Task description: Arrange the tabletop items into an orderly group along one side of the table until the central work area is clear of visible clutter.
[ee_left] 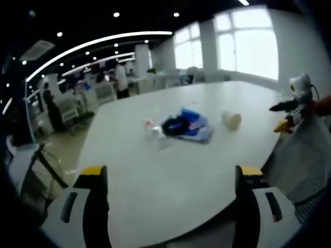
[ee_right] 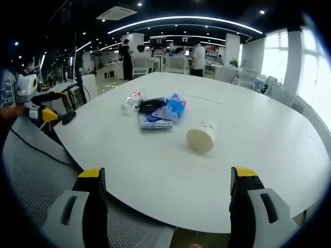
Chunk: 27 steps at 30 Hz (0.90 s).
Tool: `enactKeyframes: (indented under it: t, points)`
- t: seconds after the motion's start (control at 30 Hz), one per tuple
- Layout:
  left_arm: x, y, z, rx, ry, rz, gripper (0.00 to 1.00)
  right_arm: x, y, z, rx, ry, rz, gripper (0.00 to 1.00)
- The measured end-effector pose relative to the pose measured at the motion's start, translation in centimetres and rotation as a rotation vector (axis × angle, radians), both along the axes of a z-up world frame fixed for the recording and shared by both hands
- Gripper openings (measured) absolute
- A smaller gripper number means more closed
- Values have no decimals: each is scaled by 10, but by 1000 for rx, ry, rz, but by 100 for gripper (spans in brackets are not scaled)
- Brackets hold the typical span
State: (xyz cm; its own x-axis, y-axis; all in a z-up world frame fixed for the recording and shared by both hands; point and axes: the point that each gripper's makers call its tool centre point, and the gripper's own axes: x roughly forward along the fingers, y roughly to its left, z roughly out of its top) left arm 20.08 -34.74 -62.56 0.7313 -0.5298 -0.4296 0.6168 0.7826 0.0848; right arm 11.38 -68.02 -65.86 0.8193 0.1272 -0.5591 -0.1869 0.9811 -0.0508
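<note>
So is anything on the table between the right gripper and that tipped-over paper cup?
Nothing visible: bare white table lies between the open right gripper and the paper cup.

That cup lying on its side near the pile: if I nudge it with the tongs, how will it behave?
The cup lies on its side on the smooth table, so a nudge would probably roll it, likely in a curve since it looks tapered. It looks like paper and probably empty, so light and easily crushed. Both tongs are open and well short of it; a gentle grip seems wise.
</note>
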Motion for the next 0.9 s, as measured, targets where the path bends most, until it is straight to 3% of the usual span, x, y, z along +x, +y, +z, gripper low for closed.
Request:
enactKeyframes:
  t: [0.23, 0.5, 0.9]
  points:
    - [0, 1, 0, 3, 6, 2, 100, 0, -1, 0, -4, 0, -1, 100]
    - [0, 0, -2, 51, 7, -22, 100, 1, -2, 1, -3, -6, -5, 100]
    - [11, -1, 8, 101, -9, -35, 100, 1, -3, 2, -2, -13, -15, 100]
